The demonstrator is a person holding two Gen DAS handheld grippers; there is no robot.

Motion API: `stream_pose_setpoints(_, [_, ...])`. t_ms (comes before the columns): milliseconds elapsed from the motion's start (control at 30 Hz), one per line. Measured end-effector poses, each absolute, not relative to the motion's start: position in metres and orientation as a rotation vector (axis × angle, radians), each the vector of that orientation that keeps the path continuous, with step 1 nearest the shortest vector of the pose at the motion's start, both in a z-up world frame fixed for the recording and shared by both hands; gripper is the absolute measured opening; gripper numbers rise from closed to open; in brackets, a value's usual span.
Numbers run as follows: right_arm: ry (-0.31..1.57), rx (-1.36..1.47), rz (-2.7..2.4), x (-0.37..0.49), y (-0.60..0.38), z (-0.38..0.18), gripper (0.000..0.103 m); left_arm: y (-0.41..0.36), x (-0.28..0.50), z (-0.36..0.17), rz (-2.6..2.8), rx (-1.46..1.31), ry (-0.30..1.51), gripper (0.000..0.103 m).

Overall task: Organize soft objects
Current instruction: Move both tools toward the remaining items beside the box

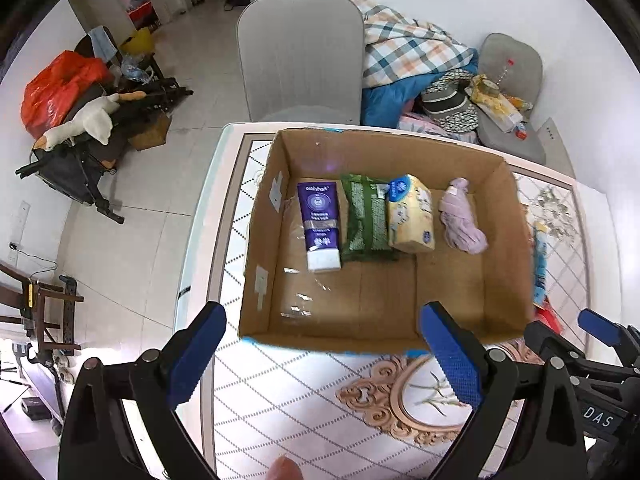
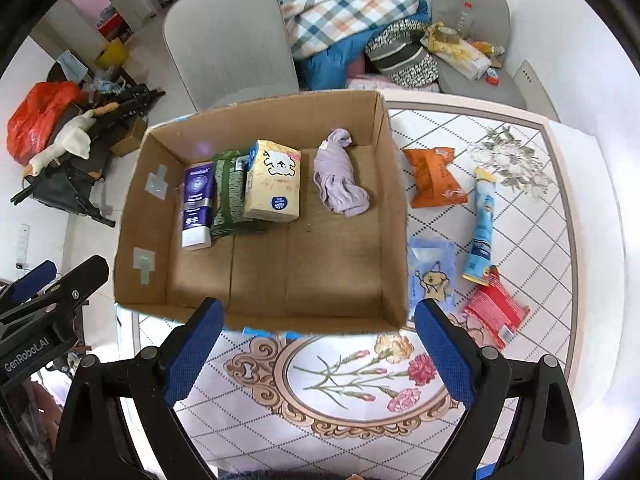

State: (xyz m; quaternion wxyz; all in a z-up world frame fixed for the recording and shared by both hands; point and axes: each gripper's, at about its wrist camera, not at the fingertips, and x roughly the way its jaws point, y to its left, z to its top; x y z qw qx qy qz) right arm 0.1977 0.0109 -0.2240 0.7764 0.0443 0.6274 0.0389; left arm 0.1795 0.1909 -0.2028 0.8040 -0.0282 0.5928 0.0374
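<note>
An open cardboard box [image 1: 452, 156] [image 2: 260, 116] stands on the table. In it lie a purple tube [image 1: 320, 226] [image 2: 197, 204], a green pack [image 1: 366, 216] [image 2: 229, 196], a yellow tissue pack [image 1: 412, 214] [image 2: 274, 180] and a lilac cloth [image 1: 462, 216] [image 2: 338, 178]. To the right of the box lie an orange pack [image 2: 434, 176], a blue tube [image 2: 482, 224], a light blue pouch [image 2: 432, 272] and a red pack [image 2: 496, 312]. My left gripper [image 1: 324, 360] is open and empty in front of the box. My right gripper [image 2: 318, 354] is open and empty, also in front of the box.
The table [image 2: 560, 280] has a patterned cover. A grey chair [image 1: 300, 56] stands behind the box. Blankets, bags and a second grey chair [image 1: 508, 64] are at the back right. A stroller with a plush goose [image 1: 80, 120] and a red bag is on the floor at left.
</note>
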Motion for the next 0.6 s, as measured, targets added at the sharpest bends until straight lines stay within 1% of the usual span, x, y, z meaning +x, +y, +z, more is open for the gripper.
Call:
stream_pose_setpoints(233, [1.305,0.113,0.13,0.171,0.007,-0.193,0.098,0.177,0.156,-0.181,0.081,-0.069,1.248,0.1])
stream_pose_setpoints(333, [1.303,0.128,0.138,0.165,-0.003,-0.188,0.098,0.163,0.154,-0.175,0.068,-0.075,1.245,0.1])
stream_pose_setpoints(467, [1.345,0.206,0.088,0.162,-0.052,-0.199,0.098,0.127,0.156,-0.174,0.039,-0.014,1.247,0.1])
stream_pose_setpoints(600, [1.402,0.216,-0.03,0.162,-0.126,-0.232,0.098,0.074,0.173,-0.191,-0.02,0.06,1.294,0.1])
